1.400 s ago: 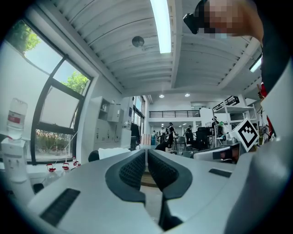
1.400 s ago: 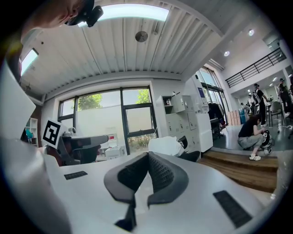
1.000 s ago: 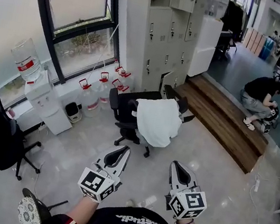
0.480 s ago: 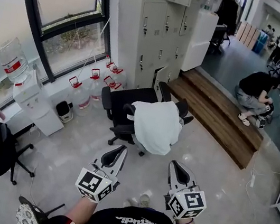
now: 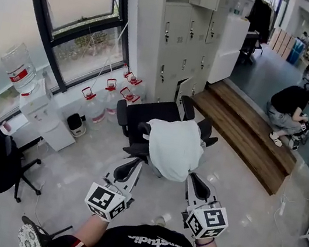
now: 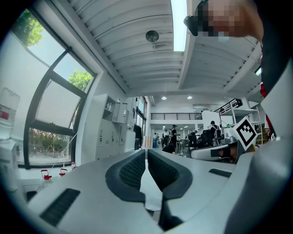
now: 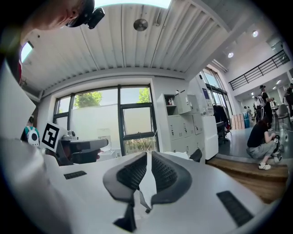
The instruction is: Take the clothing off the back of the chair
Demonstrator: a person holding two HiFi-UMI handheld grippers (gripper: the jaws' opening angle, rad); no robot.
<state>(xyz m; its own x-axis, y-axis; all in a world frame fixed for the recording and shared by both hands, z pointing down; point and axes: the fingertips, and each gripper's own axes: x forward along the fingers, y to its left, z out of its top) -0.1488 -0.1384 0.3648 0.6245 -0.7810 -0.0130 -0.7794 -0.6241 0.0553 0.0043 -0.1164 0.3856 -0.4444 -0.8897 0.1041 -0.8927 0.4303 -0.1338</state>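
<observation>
1. Left gripper (image 5: 133, 165): jaws closed together, holding nothing; lower centre-left.
2. Right gripper (image 5: 193, 179): jaws closed together, holding nothing; lower centre-right.
3. White clothing (image 5: 174, 147): draped over black chair (image 5: 144, 115) back, frame centre.

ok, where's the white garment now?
Head view, centre: the garment is draped over the chair back, just ahead of the left gripper and right gripper, lockers behind.

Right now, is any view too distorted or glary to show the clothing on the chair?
Head view: sharp, evenly lit, clothing on the chair clear. Left gripper view: heavy fisheye, ceiling light blown out. Right gripper view: fisheye, dark corners, bright window.
</observation>
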